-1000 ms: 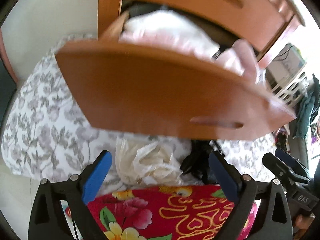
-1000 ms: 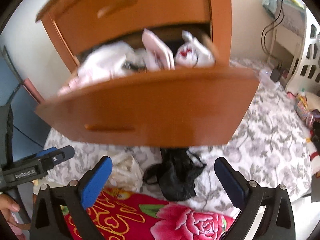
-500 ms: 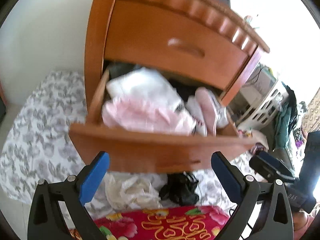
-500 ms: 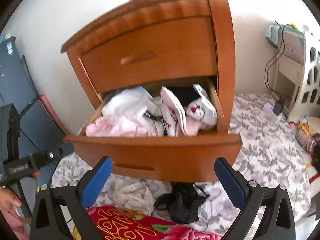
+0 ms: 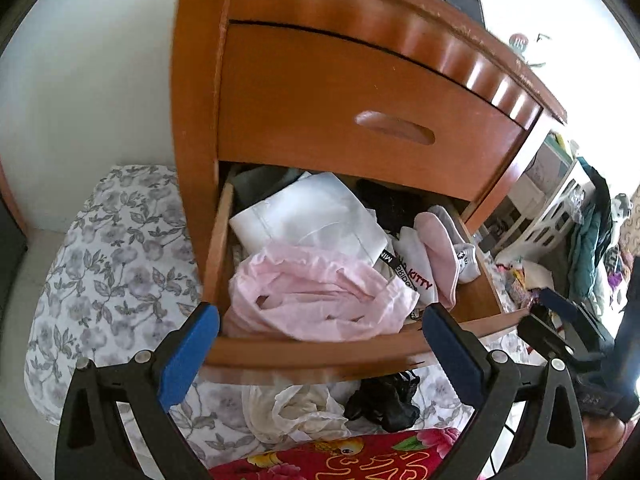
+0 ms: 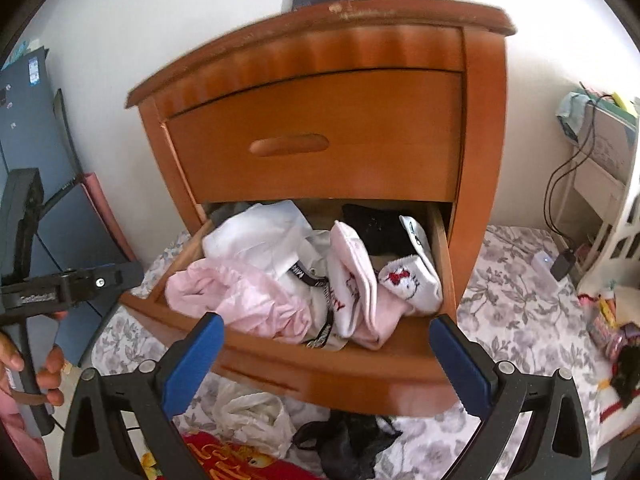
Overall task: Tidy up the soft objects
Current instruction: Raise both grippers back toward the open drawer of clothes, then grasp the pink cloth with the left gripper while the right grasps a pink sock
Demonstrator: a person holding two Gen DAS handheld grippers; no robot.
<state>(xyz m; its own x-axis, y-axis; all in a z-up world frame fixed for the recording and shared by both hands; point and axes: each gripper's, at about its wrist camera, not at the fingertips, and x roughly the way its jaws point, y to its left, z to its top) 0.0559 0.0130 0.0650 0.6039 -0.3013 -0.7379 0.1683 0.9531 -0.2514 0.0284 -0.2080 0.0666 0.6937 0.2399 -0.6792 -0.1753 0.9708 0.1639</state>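
A wooden nightstand has its lower drawer (image 5: 280, 354) (image 6: 320, 364) pulled open and full of soft things: a crumpled pink garment (image 5: 316, 296) (image 6: 240, 292), a folded white cloth (image 5: 312, 212) (image 6: 256, 236), pink and white Hello Kitty socks (image 5: 440, 248) (image 6: 404, 276) and something black at the back. My left gripper (image 5: 320, 356) is open and empty above the drawer's front. My right gripper (image 6: 326, 358) is open and empty, just in front of the drawer.
The upper drawer (image 5: 360, 116) (image 6: 320, 136) is shut. Below the open drawer, a cream plastic bag (image 5: 296, 408) (image 6: 248, 412) and a black garment (image 5: 384, 400) (image 6: 348, 444) lie on a grey floral sheet (image 5: 112, 264). A red floral blanket (image 5: 360, 456) is nearest. White shelves (image 6: 608, 208) stand right.
Both grippers have risen and drawn back, so the view went from the drawer's front and underside to looking down into it. Both stay open and empty.
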